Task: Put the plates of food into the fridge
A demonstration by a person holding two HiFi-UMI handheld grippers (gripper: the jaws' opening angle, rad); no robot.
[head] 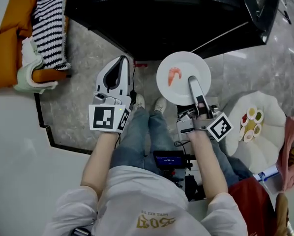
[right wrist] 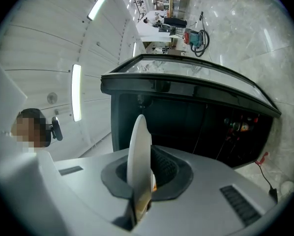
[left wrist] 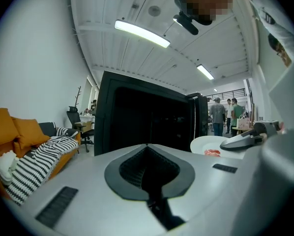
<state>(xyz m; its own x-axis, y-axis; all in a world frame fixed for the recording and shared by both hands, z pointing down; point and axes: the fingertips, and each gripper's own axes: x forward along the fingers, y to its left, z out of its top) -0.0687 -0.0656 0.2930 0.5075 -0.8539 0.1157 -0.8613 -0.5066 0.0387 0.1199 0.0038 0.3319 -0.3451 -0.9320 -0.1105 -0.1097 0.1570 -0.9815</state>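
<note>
A white plate (head: pixel 183 77) with a pink piece of food (head: pixel 174 74) on it is held level in front of the black fridge (head: pixel 161 14). My right gripper (head: pixel 192 81) is shut on the plate's near rim; in the right gripper view the plate (right wrist: pixel 139 156) shows edge-on between the jaws. My left gripper (head: pixel 118 68) is shut and holds nothing, pointing at the fridge to the left of the plate. In the left gripper view its jaws are pressed together, with the fridge (left wrist: pixel 142 122) ahead and the plate (left wrist: pixel 211 145) at the right.
A second plate with several pieces of food (head: pixel 251 123) rests on a white round stool (head: pixel 265 132) at my right. An orange sofa (head: pixel 9 43) with a striped blanket (head: pixel 51 23) stands at the left. My legs and shoes (head: pixel 147 104) are on the marble floor between the grippers. People (left wrist: pixel 225 114) stand far off.
</note>
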